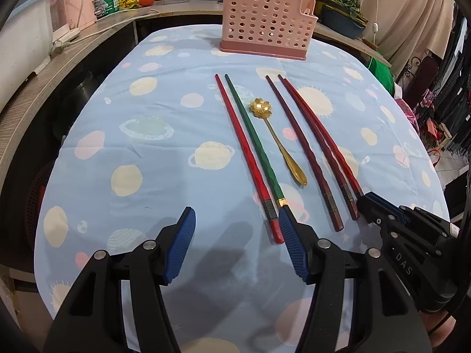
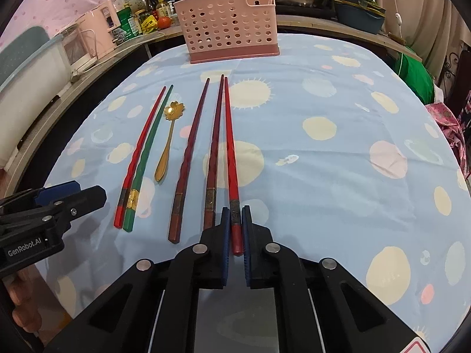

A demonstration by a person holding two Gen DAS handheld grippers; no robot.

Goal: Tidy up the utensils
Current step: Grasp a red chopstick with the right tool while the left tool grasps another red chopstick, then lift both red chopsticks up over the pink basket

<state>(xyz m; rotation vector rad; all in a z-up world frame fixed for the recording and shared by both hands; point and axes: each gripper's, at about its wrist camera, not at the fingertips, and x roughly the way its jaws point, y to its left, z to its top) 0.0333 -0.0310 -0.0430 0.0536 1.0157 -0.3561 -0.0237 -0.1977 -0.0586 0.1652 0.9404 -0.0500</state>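
Right gripper clamped on thick end of bright red chopstick, flat on tablecloth. Left gripper released, beside green chopstick. Pink perforated utensil holder far ahead.

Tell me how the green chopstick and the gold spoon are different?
The green chopstick is long, straight and plain-tipped; the gold spoon is shorter, with a flower-shaped bowl. The chopstick lies right against a red chopstick; the spoon lies alone. The chopstick wears a gold band; the spoon is gold all over. Both lie flat on the cloth, far ends toward the basket.
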